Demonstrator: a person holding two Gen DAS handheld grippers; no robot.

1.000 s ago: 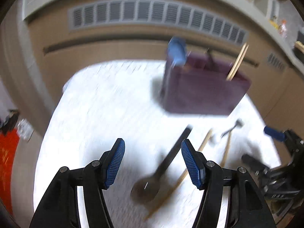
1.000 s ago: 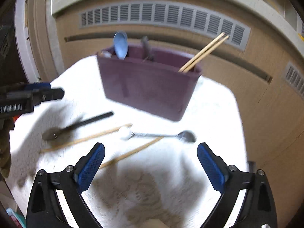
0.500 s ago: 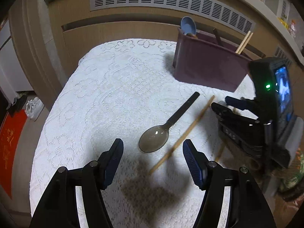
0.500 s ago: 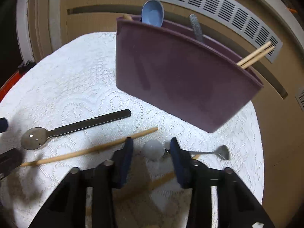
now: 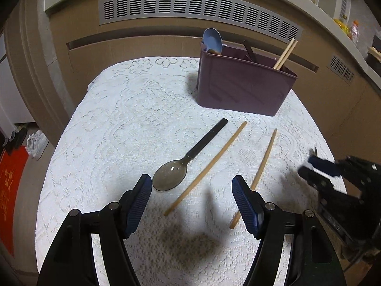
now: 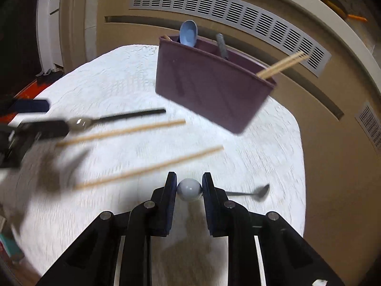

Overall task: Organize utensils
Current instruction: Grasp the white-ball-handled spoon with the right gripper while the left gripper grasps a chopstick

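Note:
A purple utensil holder [image 5: 245, 85] [image 6: 209, 90] stands at the back of the table with a blue spoon [image 5: 212, 40], a dark utensil and two chopsticks [image 5: 285, 53] in it. A dark translucent spoon [image 5: 188, 159] and two loose wooden chopsticks [image 5: 209, 166] [image 5: 257, 176] lie on the cloth in front of my open, empty left gripper [image 5: 191, 205]. My right gripper [image 6: 189, 187] is shut on the round grey end [image 6: 189, 189] of a small metal spoon [image 6: 252, 191], held just above the cloth. The right gripper also shows at the right edge of the left wrist view [image 5: 316, 166].
The table wears a white lace cloth [image 5: 123, 124]. A beige wall with a grey vent grille [image 5: 195, 7] runs close behind the holder. A red mat [image 5: 9, 183] and shoes lie on the floor at left.
My right gripper has closed on the grey ball end of the small spoon and pulled it toward the table's front right. The left gripper has backed off and stays open.

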